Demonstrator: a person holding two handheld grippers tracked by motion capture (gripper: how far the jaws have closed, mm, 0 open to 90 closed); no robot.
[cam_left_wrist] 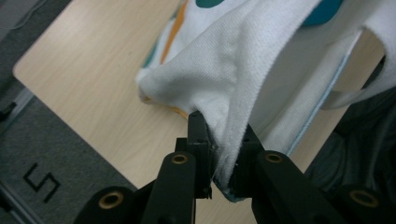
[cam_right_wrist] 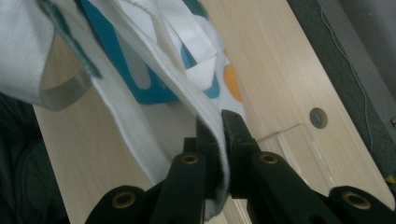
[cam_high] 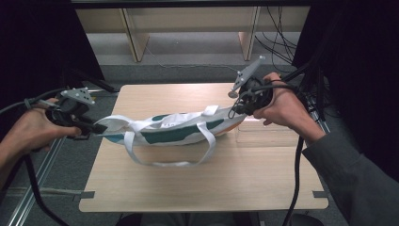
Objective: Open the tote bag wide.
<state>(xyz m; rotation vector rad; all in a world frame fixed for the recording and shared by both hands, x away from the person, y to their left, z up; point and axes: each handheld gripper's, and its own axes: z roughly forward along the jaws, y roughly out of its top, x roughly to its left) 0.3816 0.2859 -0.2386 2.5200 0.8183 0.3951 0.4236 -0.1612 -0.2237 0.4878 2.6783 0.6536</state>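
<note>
A white canvas tote bag (cam_high: 174,129) printed with teal and orange patches is hanging stretched between the two claws just above the pale wooden surface (cam_high: 202,183), its long white handles (cam_high: 169,162) drooping onto the wood. The left claw (cam_left_wrist: 223,154) is clamping one edge of the cloth; the right claw (cam_right_wrist: 218,140) is clamping the opposite edge.

**Pale wood table on grey carpet**

A light wooden table (cam_high: 202,183) stood on grey carpet (cam_high: 99,162). Beyond it ran a pale shelving unit (cam_high: 188,21), black cables (cam_high: 277,37) trailing at its right. Dark curtains (cam_high: 42,42) flanked the table.
</note>
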